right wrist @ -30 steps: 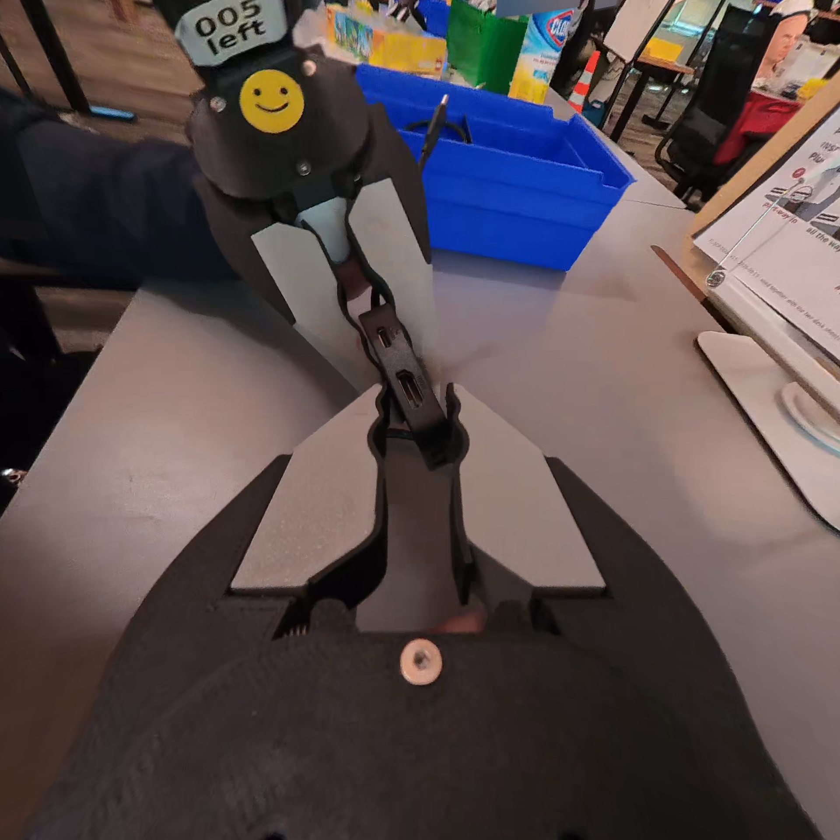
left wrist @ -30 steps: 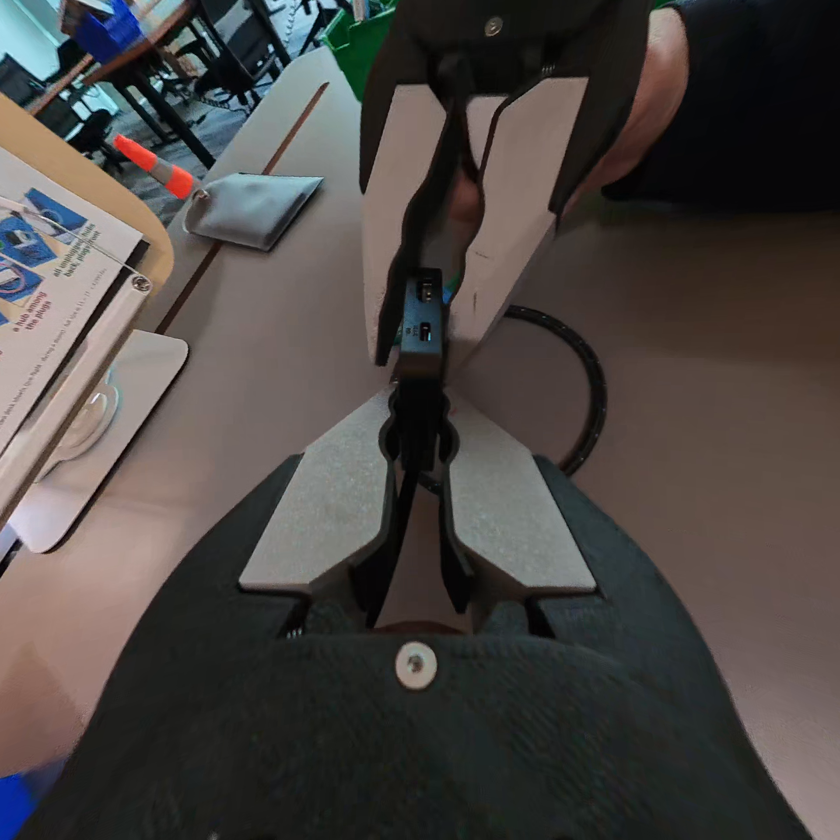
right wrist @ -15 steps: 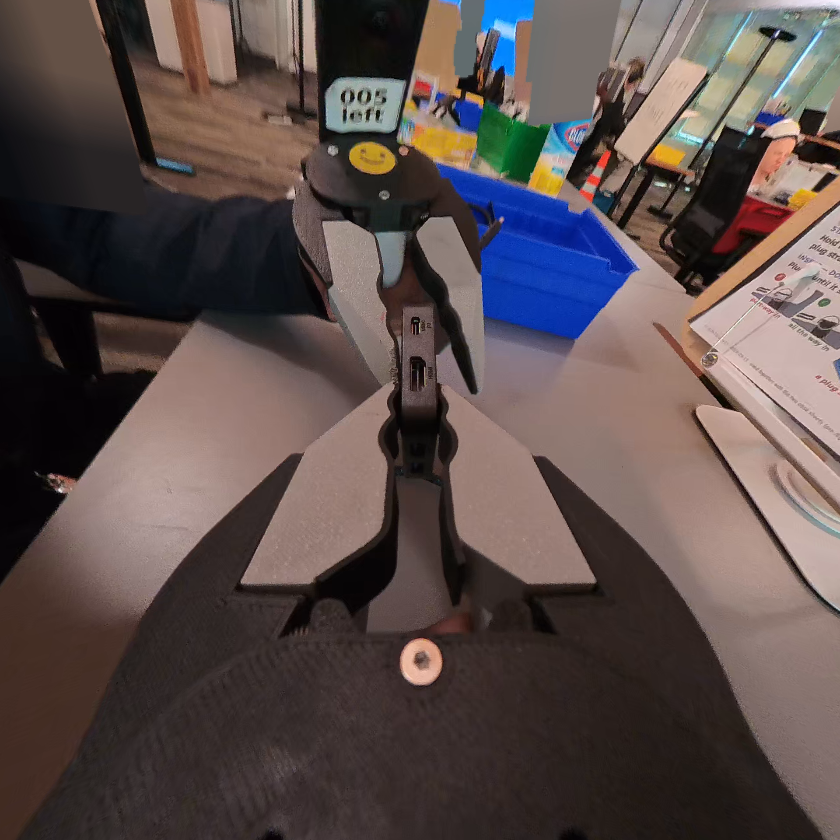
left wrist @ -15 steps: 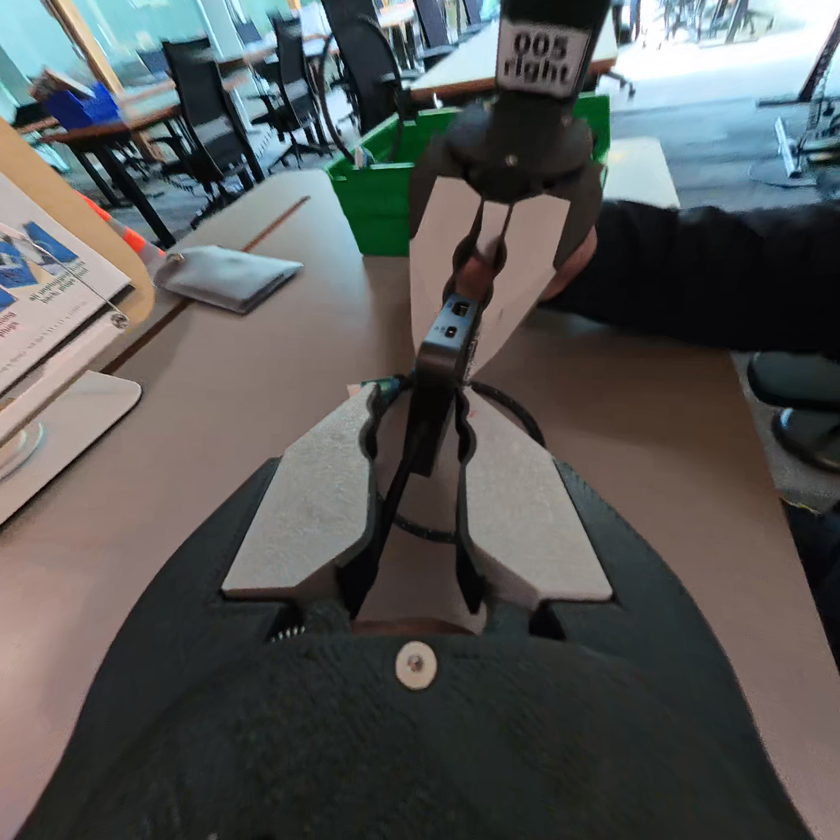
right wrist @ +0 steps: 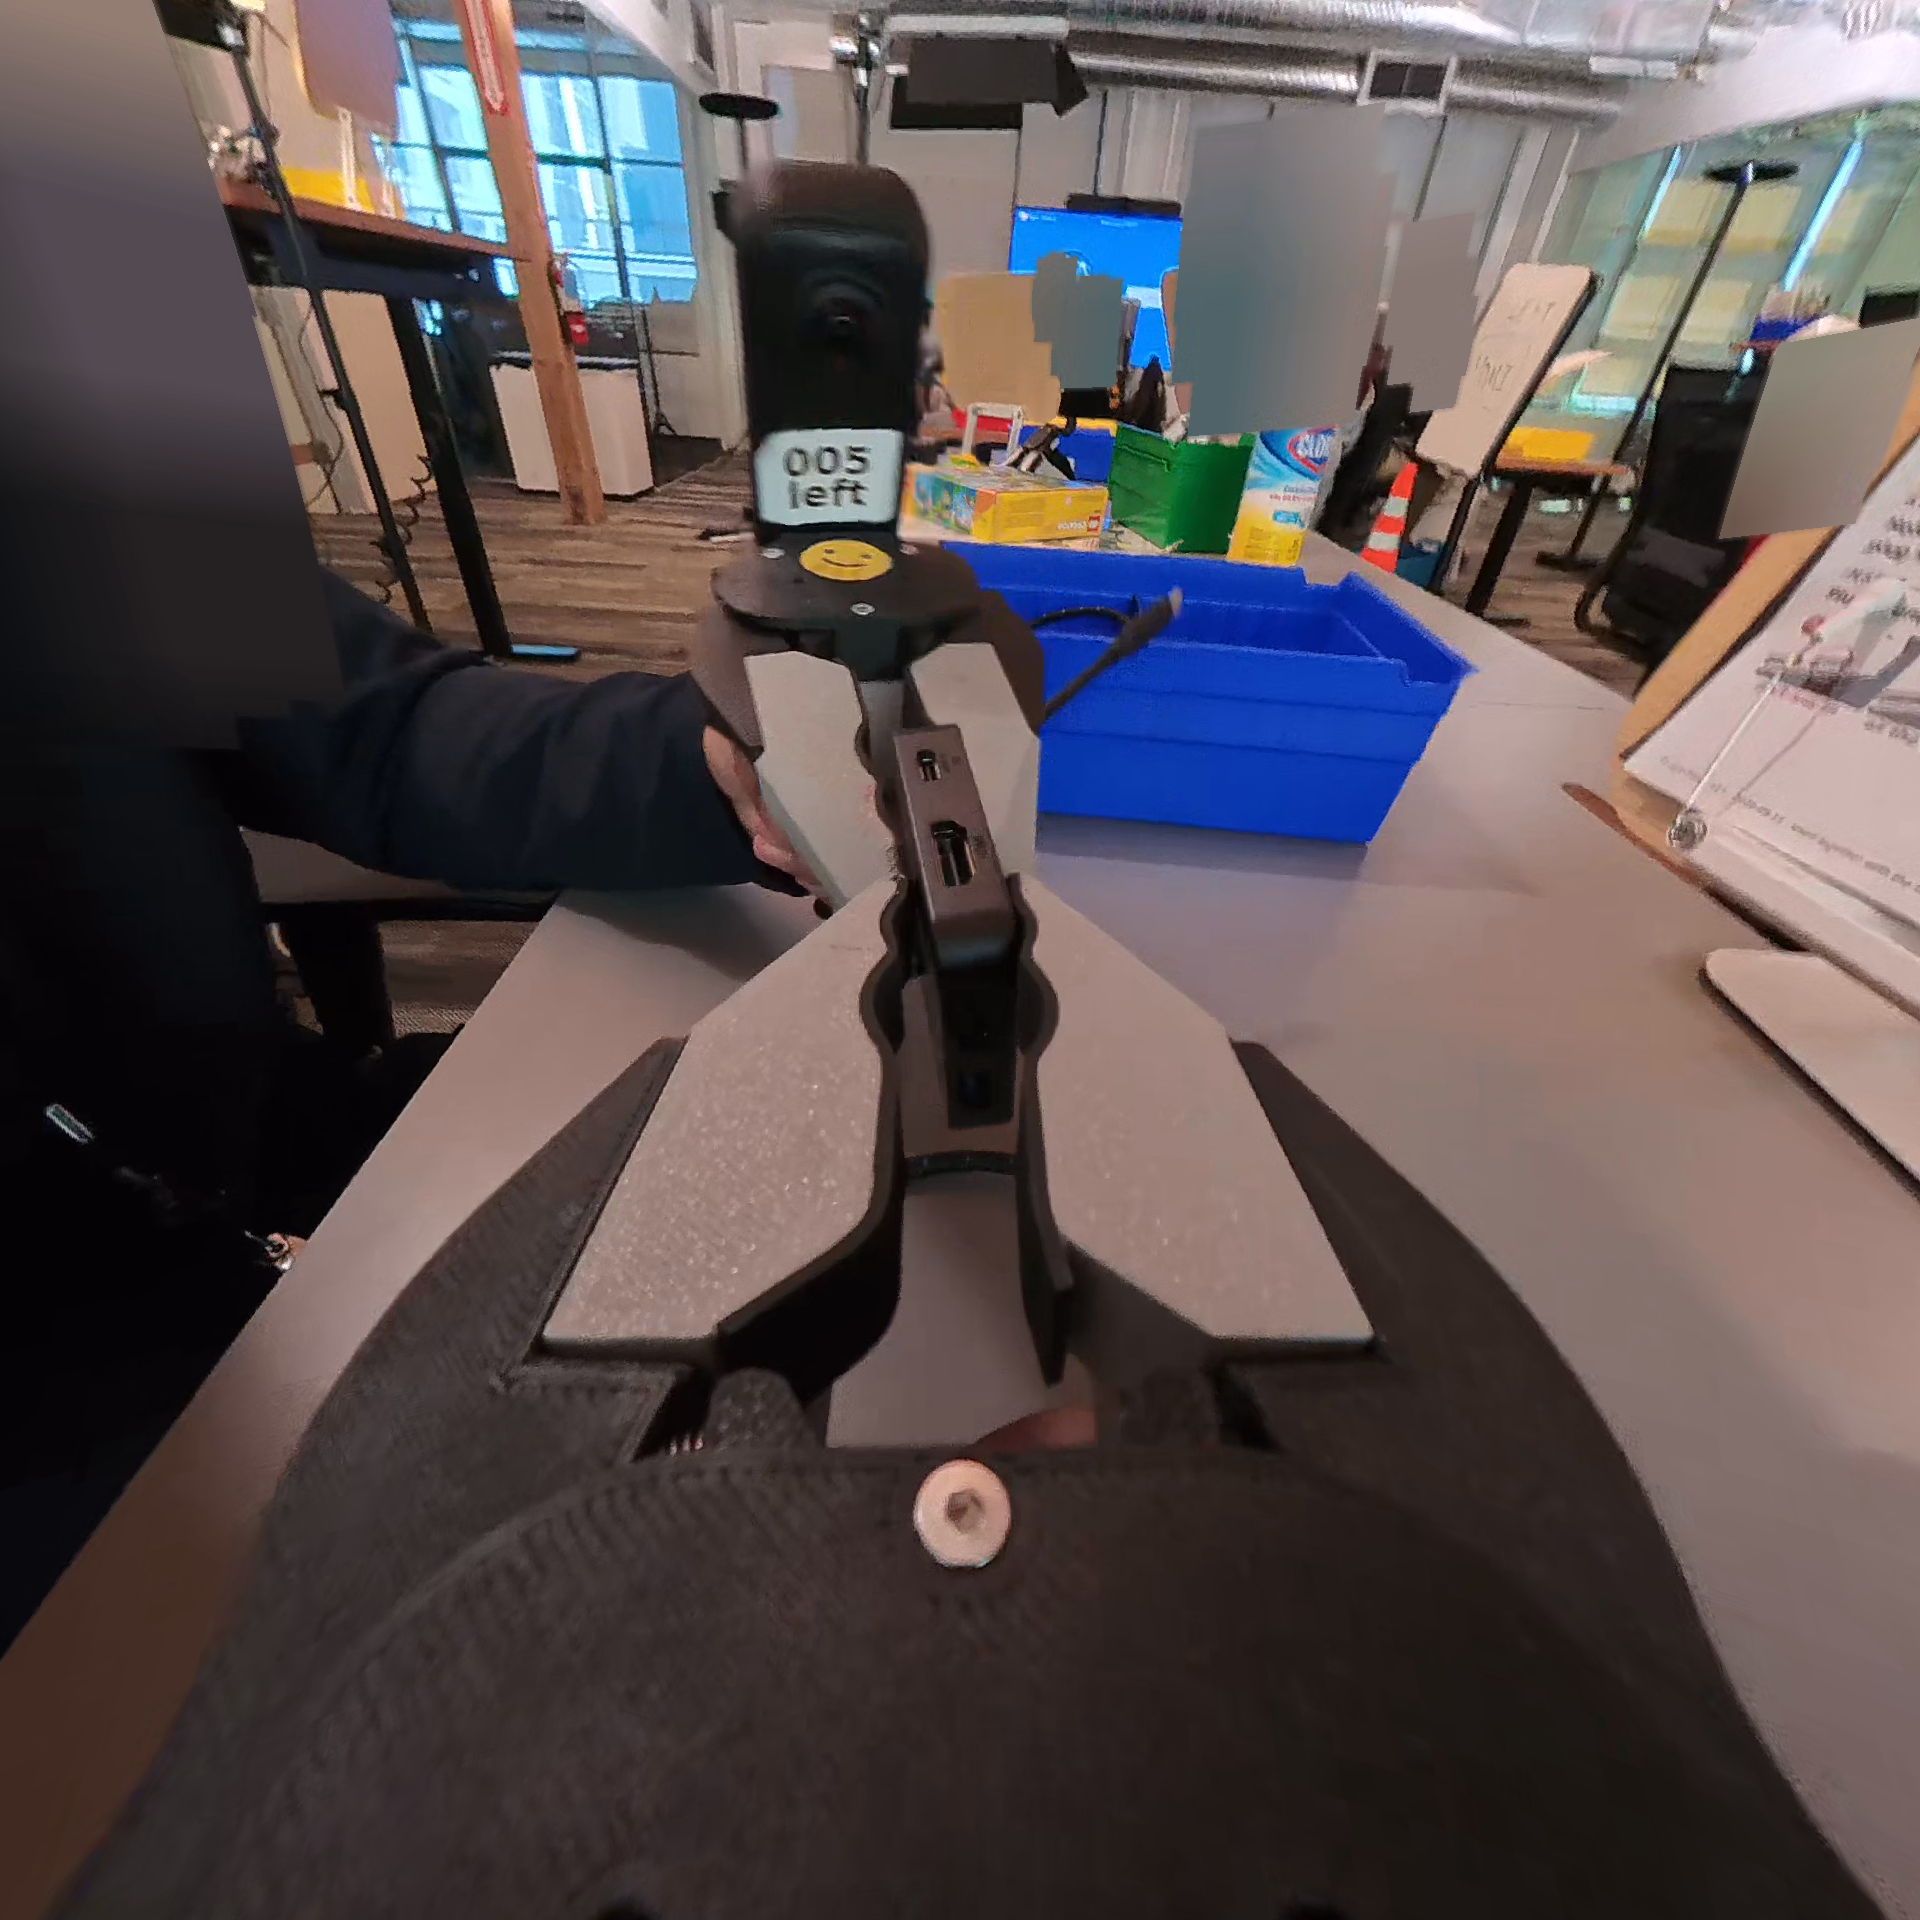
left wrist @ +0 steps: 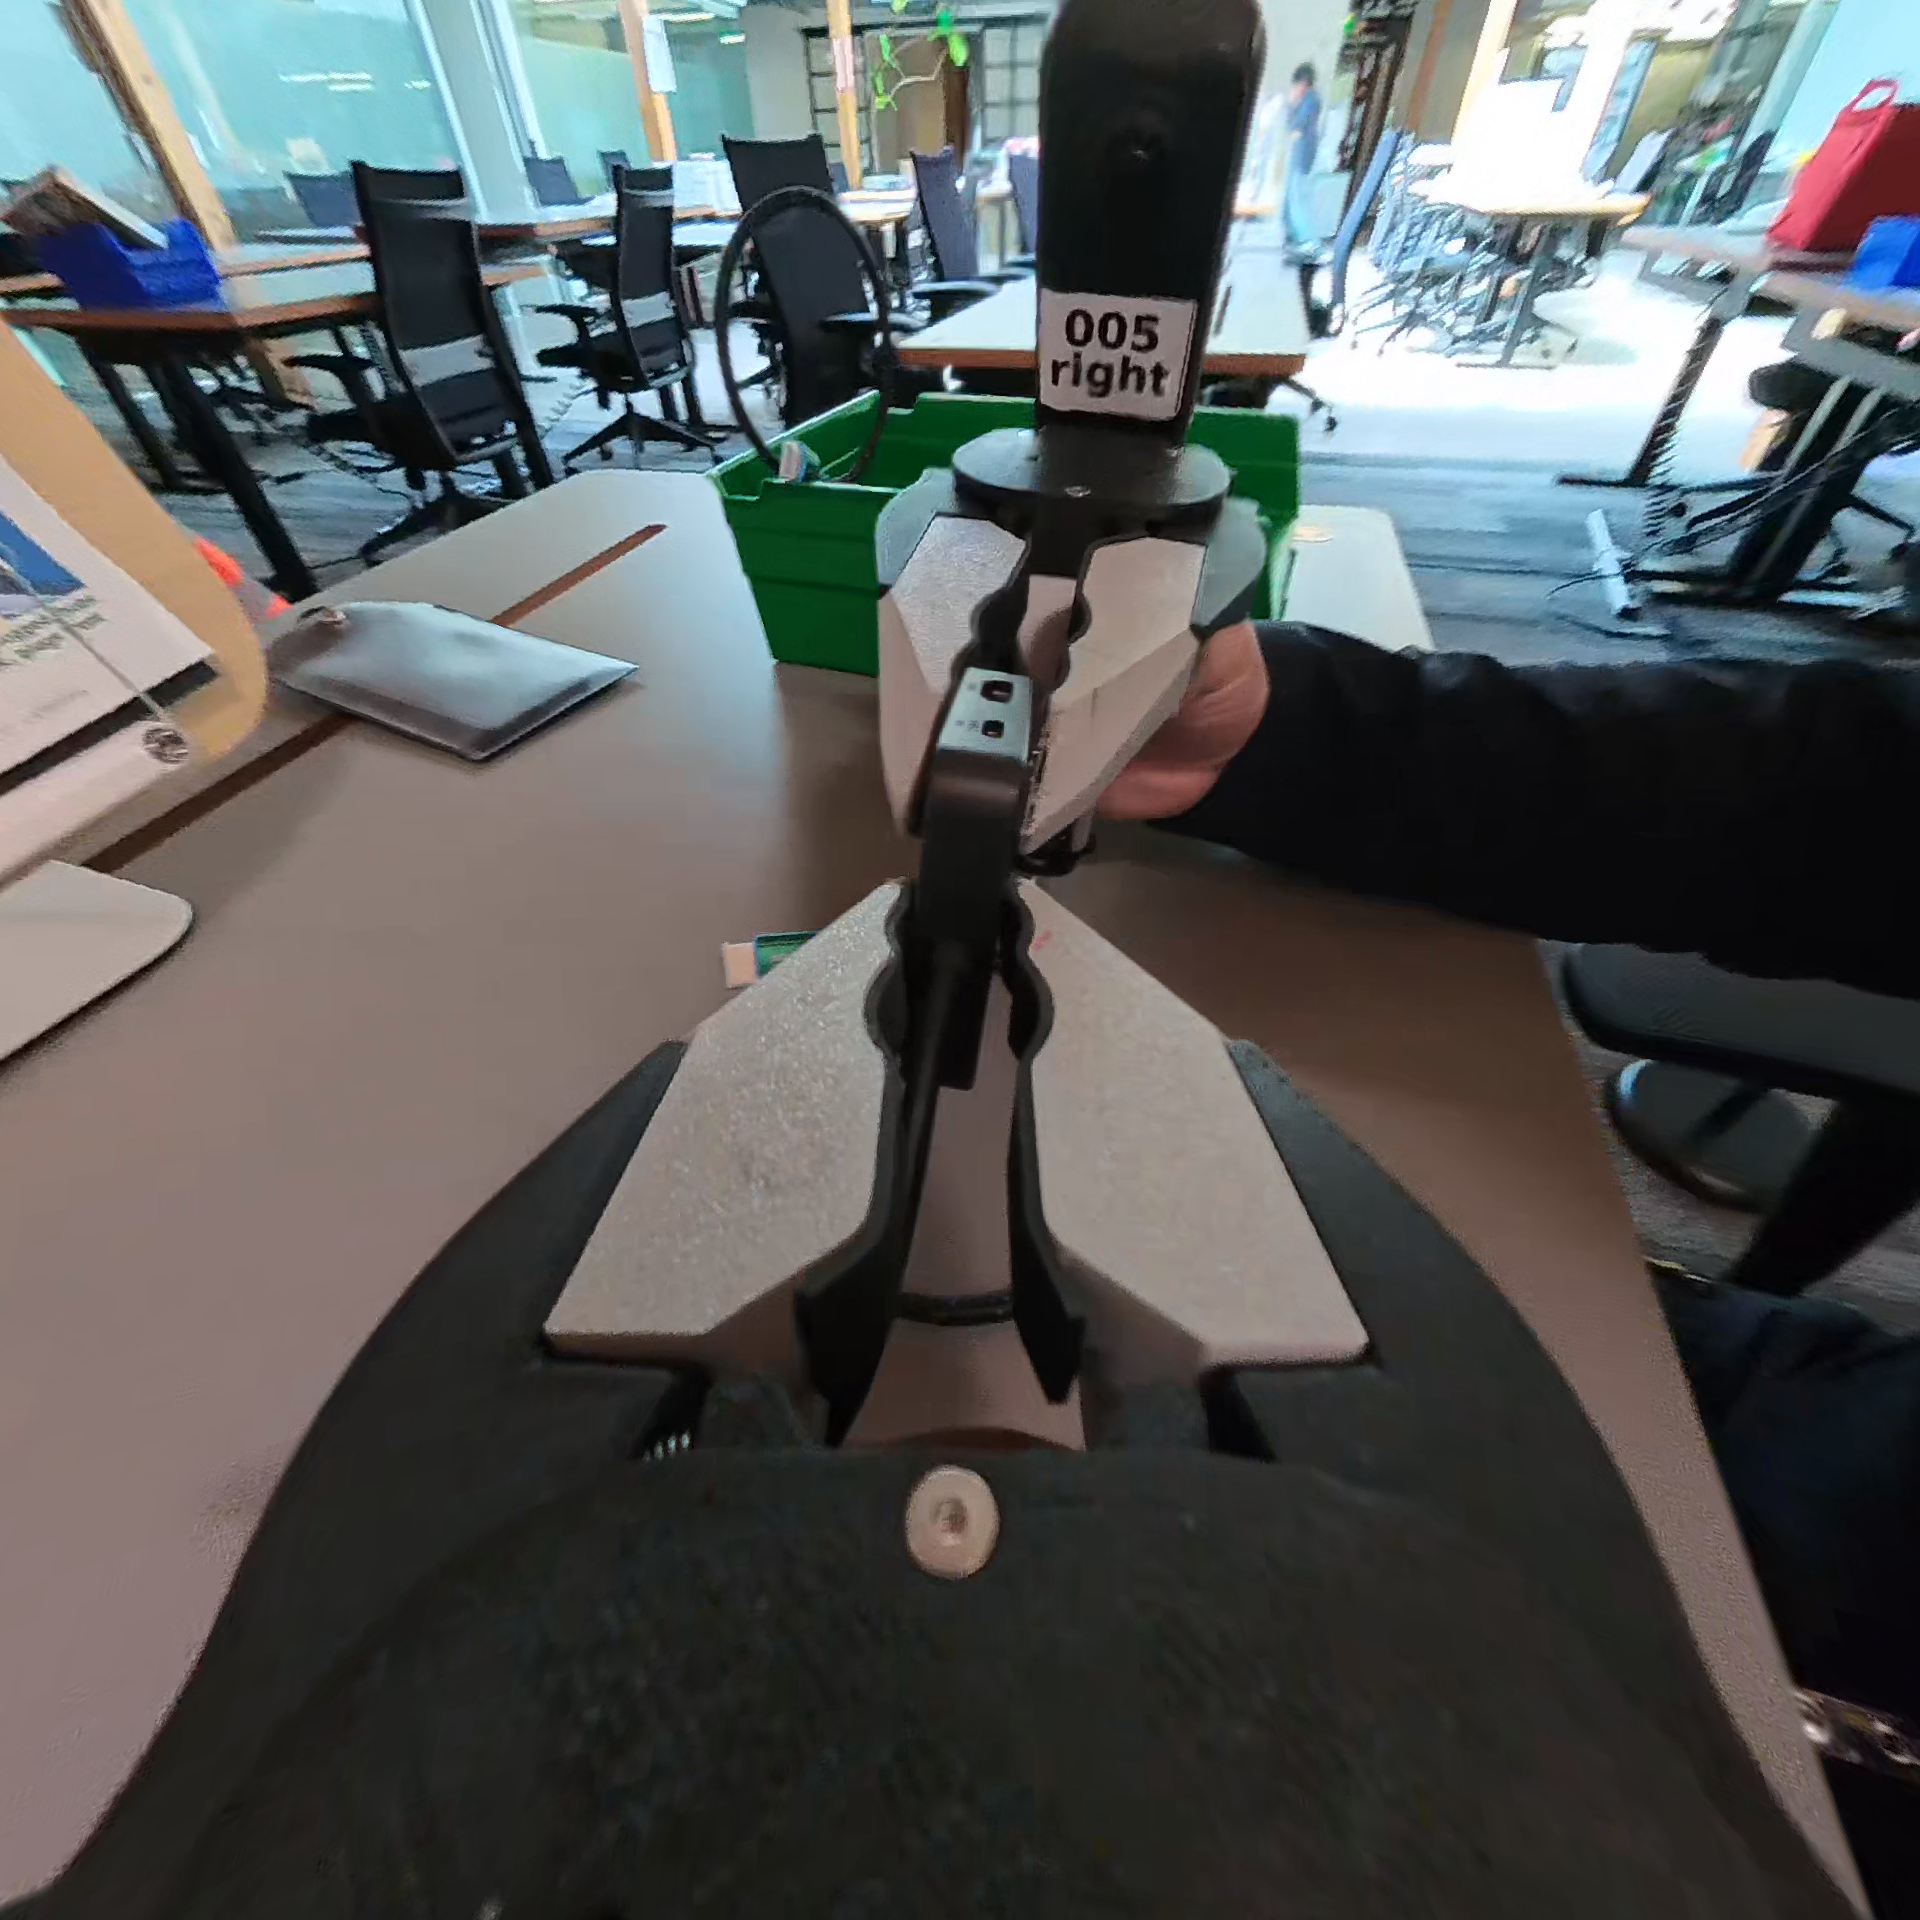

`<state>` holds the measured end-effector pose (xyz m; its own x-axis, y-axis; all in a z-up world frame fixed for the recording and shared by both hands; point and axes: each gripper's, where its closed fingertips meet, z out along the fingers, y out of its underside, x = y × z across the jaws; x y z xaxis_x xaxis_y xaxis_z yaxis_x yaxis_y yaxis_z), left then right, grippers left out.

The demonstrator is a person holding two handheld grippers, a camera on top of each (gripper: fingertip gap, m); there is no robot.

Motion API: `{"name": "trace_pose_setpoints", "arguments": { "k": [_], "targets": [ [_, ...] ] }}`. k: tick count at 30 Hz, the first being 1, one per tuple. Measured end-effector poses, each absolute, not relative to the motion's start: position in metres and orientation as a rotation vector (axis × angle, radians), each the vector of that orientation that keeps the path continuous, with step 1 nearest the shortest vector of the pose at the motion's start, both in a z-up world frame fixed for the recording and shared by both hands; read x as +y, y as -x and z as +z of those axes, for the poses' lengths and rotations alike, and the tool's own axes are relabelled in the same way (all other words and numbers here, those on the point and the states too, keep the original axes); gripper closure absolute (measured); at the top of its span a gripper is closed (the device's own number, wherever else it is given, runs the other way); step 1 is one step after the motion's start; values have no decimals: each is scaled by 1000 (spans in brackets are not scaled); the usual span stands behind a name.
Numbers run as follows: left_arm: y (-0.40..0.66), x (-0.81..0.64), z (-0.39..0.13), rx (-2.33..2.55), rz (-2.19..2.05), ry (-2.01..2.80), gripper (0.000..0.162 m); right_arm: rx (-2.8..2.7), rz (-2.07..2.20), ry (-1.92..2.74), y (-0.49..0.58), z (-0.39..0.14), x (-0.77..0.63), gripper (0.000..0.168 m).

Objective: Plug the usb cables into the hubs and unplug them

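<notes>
A dark slim adapter hub (left wrist: 971,810) with small ports on its edge is held above the brown table (left wrist: 416,987) between both grippers. My left gripper (left wrist: 956,935) is shut on its near end, and a black cable (left wrist: 914,1143) runs back between the fingers. The right gripper (left wrist: 1029,675) faces me, shut on the hub's far end, with a hand and dark sleeve behind it. In the right wrist view the hub (right wrist: 951,862) sits in my right gripper (right wrist: 956,935), and the left gripper (right wrist: 894,748) clamps its other end.
A green bin (left wrist: 821,582) with a cable loop stands behind the grippers, a grey pouch (left wrist: 457,675) lies to its left. A stand with a printed sheet (left wrist: 62,644) is at far left. A blue bin (right wrist: 1226,707) holds a cable. A small green-white piece (left wrist: 764,951) lies on the table. My left and right fingertips are right by each other.
Both grippers have risen from low over the table and levelled out, still clamped on the hub. The hub now stands higher, with the room visible behind.
</notes>
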<state>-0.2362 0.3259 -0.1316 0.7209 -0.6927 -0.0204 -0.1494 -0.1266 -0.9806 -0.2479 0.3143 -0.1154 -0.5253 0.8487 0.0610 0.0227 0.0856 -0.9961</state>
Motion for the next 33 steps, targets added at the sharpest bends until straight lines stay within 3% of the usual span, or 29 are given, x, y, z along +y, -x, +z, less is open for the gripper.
{"name": "trace_pose_setpoints", "arguments": {
  "k": [3, 6, 12, 15, 18, 25, 33],
  "targets": [
    [243, 335, -138, 711, -354, 1680, 151, -1699, 1444, 1049, 254, -123, 329, 146],
    [263, 343, -153, 750, -142, 1744, 151, -1752, 1118, 1287, 248, -139, 362, 147],
    [289, 349, -169, 662, -170, 1887, 151, -1983, 536, 1827, 196, -182, 394, 148],
    [292, 351, -176, 649, -154, 1919, 151, -2067, 276, 1921, 190, -202, 396, 139],
    [297, 354, -181, 646, -113, 1934, 151, -2049, 41, 1947, 192, -216, 408, 142],
    [302, 356, -186, 619, -129, 1961, 151, -2101, -69, 2076, 194, -244, 410, 141],
    [304, 355, -189, 612, -136, 1986, 151, -2125, 127, 2157, 200, -249, 410, 158]
  ]
}}
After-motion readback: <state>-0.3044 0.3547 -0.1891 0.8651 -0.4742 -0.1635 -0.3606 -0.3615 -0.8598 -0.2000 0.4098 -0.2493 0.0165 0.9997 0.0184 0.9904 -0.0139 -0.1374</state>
